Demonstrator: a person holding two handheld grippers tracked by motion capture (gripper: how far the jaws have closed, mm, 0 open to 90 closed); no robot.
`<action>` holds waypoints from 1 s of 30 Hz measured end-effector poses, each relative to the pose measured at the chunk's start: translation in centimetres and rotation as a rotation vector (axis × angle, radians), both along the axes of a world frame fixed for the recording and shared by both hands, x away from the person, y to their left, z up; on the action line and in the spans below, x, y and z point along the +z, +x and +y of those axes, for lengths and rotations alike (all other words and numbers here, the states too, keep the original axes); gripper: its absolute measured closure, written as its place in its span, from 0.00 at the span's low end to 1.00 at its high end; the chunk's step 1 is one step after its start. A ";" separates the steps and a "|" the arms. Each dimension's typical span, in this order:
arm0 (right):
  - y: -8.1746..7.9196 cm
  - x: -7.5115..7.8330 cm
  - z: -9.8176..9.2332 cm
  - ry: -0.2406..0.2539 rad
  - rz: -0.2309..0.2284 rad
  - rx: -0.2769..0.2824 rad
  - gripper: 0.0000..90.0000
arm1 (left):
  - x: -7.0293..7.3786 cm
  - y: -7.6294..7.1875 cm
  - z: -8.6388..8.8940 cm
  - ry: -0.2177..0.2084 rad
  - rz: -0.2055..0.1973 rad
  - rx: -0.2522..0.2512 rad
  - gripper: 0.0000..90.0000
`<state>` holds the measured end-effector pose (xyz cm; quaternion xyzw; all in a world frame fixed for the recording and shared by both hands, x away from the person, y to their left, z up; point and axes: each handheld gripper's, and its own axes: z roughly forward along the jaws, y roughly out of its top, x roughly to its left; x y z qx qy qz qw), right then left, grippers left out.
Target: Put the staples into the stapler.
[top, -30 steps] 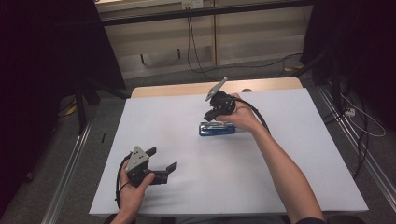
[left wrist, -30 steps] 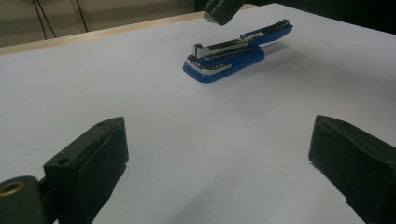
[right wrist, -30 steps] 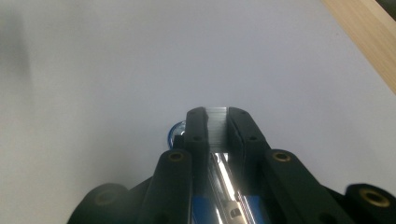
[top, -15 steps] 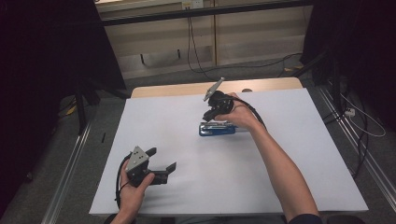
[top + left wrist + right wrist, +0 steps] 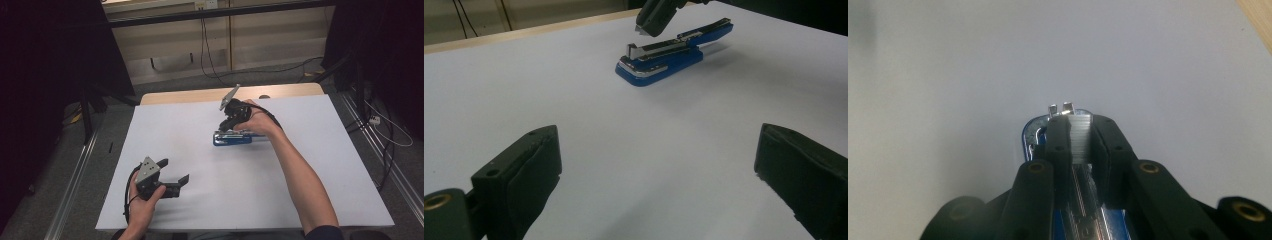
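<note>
So the stapler (image 5: 233, 137) is lying open on the white desk (image 5: 300, 200), a bit past the middle, roughly 12 o'clock from the person's seat. Its long axis runs 9 to 3 across the desk, blue base flat, nose at the 9 end.

The right gripper (image 5: 231, 121) is right on top of it, pointing down at the nose end. In the right gripper view the jaws are drawn in narrow around a strip of staples (image 5: 1081, 135), pads on both sides of it, so I'd say it's holding the strip. The strip sits in line with the open channel below, same long axis, which is the bit that matters: the drop only works if the strip stays parallel to that rail. From the left gripper view there's a small gap between the gripper tip and the rail.

The left gripper (image 5: 172, 176) is well apart, down at about 7 o'clock near the front edge, jaws wide with nothing in them. From there the stapler is off at around 1 o'clock.

As for containers, the stapler's own channel is the one in play, and I can't tell if it has staples in it.
</note>
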<state>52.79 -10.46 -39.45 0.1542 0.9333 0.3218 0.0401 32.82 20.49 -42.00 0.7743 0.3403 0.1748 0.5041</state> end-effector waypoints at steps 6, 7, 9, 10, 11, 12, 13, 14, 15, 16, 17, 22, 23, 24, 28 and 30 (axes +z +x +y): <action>0.2 -0.4 -0.1 -0.009 -0.017 0.033 0.88 | 0.0 0.0 0.1 0.000 -0.001 0.003 0.06; 0.1 -0.4 -0.1 -0.008 -0.020 0.041 0.88 | 0.0 0.0 0.1 -0.002 -0.001 0.004 0.06; 0.1 -0.4 -0.1 -0.006 -0.029 0.050 0.88 | 0.0 0.0 0.1 0.001 -0.001 0.002 0.06; 0.1 -0.4 -0.1 -0.005 -0.033 0.054 0.88 | 0.0 0.0 0.1 0.000 -0.001 0.002 0.06; 0.1 -0.4 -0.1 -0.001 -0.038 0.064 0.88 | 0.0 0.0 0.1 0.002 -0.002 0.000 0.06; 0.1 -0.4 0.0 -0.002 -0.039 0.068 0.88 | 0.0 0.0 0.1 0.002 -0.002 0.000 0.06; 0.1 -0.5 0.0 -0.003 -0.040 0.073 0.88 | 0.0 0.0 0.1 0.003 -0.003 0.001 0.06; 0.1 -0.5 0.0 -0.005 -0.041 0.086 0.88 | 0.0 0.0 0.1 0.001 -0.002 0.003 0.06; 0.1 -0.6 0.0 -0.006 -0.042 0.092 0.88 | 0.0 0.0 0.1 -0.002 -0.001 0.004 0.06; 0.0 -0.6 0.0 -0.008 -0.042 0.096 0.88 | 0.0 0.0 0.1 -0.002 -0.001 0.003 0.06; 0.0 -0.7 0.0 -0.007 -0.043 0.098 0.88 | 0.0 0.0 0.1 -0.001 -0.002 0.001 0.06; 0.1 -0.8 0.0 -0.005 -0.053 0.108 0.88 | 0.0 0.0 0.1 0.002 -0.003 0.002 0.06; 0.1 -0.8 0.0 -0.007 -0.054 0.111 0.88 | 0.0 0.0 0.1 -0.001 -0.004 0.001 0.06; 0.1 -0.9 0.0 -0.006 -0.055 0.117 0.88 | 0.0 0.0 0.1 -0.001 -0.004 0.001 0.06; 0.1 -1.0 0.2 -0.013 -0.056 0.122 0.88 | 0.0 0.0 0.1 -0.002 -0.004 0.001 0.06; 0.0 -1.0 0.2 -0.013 -0.053 0.125 0.88 | 0.0 0.0 0.1 -0.003 -0.003 0.002 0.06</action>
